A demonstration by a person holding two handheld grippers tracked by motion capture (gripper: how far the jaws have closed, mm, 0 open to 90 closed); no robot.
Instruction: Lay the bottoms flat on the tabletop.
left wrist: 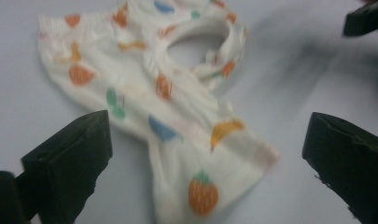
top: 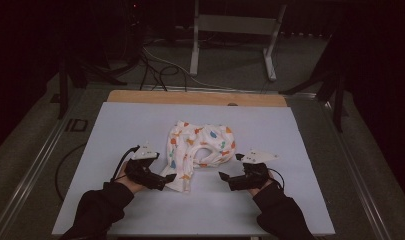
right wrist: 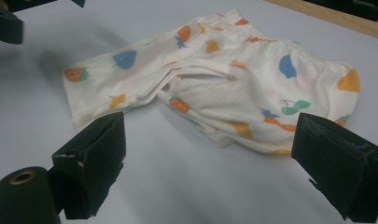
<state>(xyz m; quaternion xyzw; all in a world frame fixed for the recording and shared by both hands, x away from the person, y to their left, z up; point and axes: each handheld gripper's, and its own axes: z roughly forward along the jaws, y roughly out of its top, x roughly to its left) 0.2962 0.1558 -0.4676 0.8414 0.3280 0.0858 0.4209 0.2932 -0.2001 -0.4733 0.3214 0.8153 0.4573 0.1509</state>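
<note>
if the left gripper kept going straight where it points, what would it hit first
Most likely the leg end of the fruit-print garment, which lies between the open jaws of the left gripper; depth is hard to judge.

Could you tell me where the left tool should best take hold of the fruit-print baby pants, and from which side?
Probably the near leg cuff of the baby pants, approached from the person's side. That leg lies flat and points toward the open left tool, its free hem away from the crumpled middle, so the jaws could likely pinch it cleanly.
</note>
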